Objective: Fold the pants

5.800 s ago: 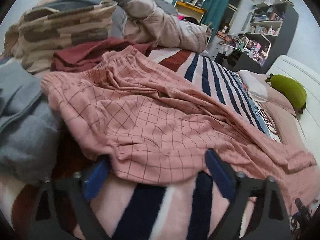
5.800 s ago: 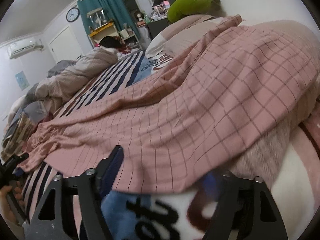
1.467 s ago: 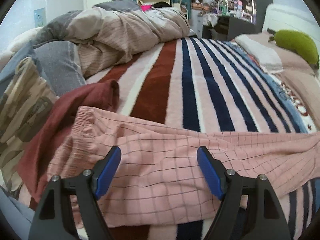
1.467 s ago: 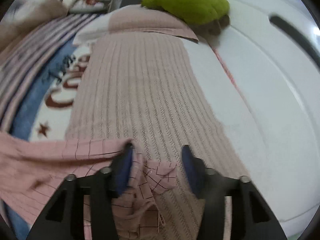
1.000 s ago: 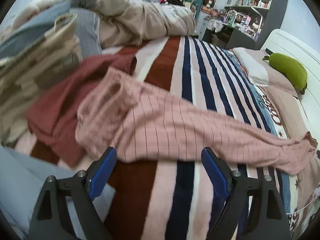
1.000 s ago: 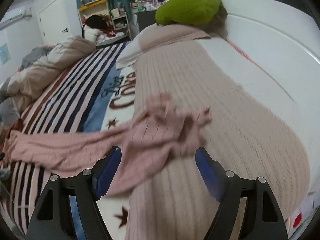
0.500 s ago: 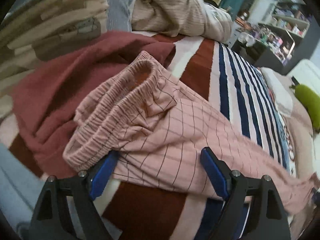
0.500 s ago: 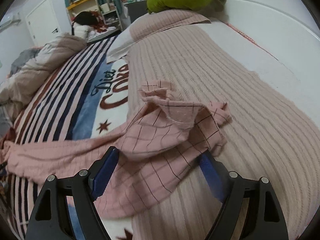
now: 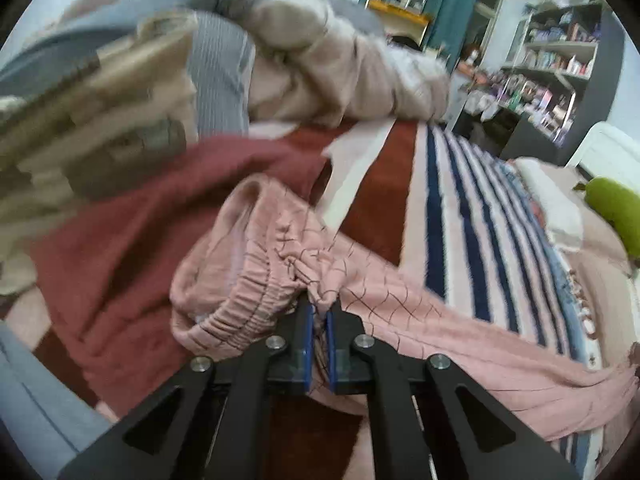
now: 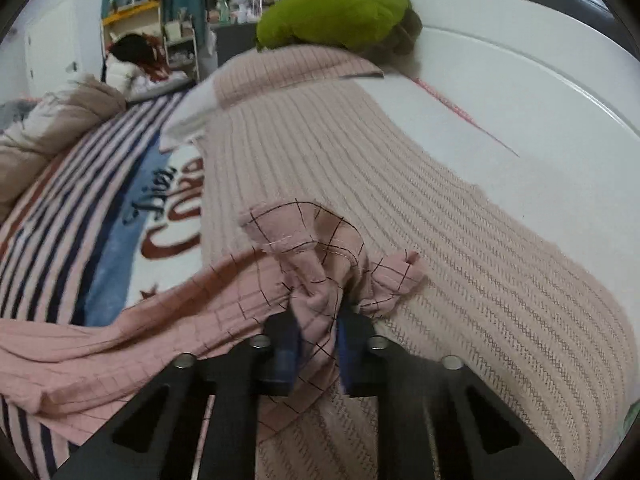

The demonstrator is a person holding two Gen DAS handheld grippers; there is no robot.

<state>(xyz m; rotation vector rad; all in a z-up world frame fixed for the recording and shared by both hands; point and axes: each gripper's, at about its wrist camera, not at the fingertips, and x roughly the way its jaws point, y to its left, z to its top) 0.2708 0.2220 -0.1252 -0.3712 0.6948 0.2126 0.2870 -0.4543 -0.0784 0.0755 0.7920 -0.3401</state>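
Both tools, left tool [image 9: 318,312] and right tool [image 10: 316,320], pinch pants [image 9: 420,312], pads half-buried in fabric.

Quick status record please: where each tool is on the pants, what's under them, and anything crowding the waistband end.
left tool: shut on pants by the elastic waistband
right tool: closing on bunched leg-cuff fabric
pants lie: stretched across the striped blanket
cuff end rests on: ribbed pink cover
beside waistband: maroon garment
near headboard: green plush
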